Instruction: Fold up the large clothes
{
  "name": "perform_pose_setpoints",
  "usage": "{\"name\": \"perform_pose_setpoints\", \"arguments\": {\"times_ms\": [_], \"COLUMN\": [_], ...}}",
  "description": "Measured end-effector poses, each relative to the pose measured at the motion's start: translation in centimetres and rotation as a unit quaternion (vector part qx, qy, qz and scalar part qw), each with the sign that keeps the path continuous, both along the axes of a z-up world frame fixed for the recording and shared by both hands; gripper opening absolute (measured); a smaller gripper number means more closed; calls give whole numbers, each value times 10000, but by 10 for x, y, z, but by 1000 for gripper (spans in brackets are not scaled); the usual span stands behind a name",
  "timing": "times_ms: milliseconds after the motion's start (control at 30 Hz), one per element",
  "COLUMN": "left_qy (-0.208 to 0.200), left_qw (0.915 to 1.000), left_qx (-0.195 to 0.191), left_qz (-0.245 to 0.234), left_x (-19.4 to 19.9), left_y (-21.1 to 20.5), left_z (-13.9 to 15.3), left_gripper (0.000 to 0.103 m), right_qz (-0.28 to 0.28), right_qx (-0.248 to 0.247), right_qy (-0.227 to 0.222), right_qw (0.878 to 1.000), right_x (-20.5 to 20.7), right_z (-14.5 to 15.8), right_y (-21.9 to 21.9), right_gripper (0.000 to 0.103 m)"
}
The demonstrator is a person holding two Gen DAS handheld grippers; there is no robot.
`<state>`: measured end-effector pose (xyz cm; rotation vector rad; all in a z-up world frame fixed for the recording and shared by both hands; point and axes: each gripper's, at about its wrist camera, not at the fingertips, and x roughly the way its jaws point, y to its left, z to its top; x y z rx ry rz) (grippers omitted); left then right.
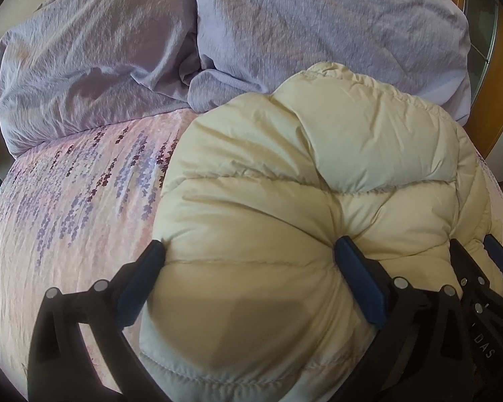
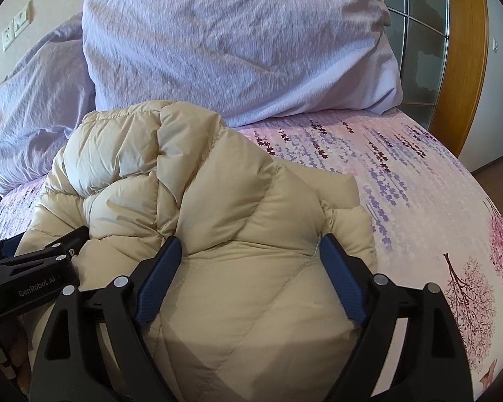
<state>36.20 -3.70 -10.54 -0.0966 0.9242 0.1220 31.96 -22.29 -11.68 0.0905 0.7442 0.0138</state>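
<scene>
A cream quilted down jacket [image 1: 301, 174] lies bunched on the bed, and it also shows in the right wrist view [image 2: 218, 201]. My left gripper [image 1: 249, 251] has its blue pads set wide with a thick fold of the jacket between them, pressed in on both sides. My right gripper [image 2: 249, 244] likewise holds a thick fold of the jacket between its pads. The right gripper shows at the right edge of the left wrist view [image 1: 476, 248], and the left gripper shows at the left of the right wrist view [image 2: 43, 251]. The two grippers sit side by side at the jacket's near edge.
The bed has a pink floral sheet [image 1: 67, 201]. Two lilac pillows [image 1: 94, 67] [image 2: 234, 43] lie at the head, just behind the jacket. A wood-framed glass door [image 2: 459, 50] stands to the right of the bed. Wall sockets [image 2: 15, 30] are at the upper left.
</scene>
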Motion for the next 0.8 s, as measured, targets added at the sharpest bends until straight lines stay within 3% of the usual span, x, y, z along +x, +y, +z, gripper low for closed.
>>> {"name": "perform_pose_setpoints", "arguments": {"times_ms": [800], "left_qy": [3], "left_qw": [10000], "left_qx": [5], "left_qz": [34], "left_x": [1], "left_y": [-2], "left_z": [-2], "left_gripper": [101], "right_qz": [-11], "right_qx": [-40], "right_qy": [-43], "right_qw": [10000], "right_x": [-1], "right_z": [-4], "right_y": [2], "right_gripper": [88]}}
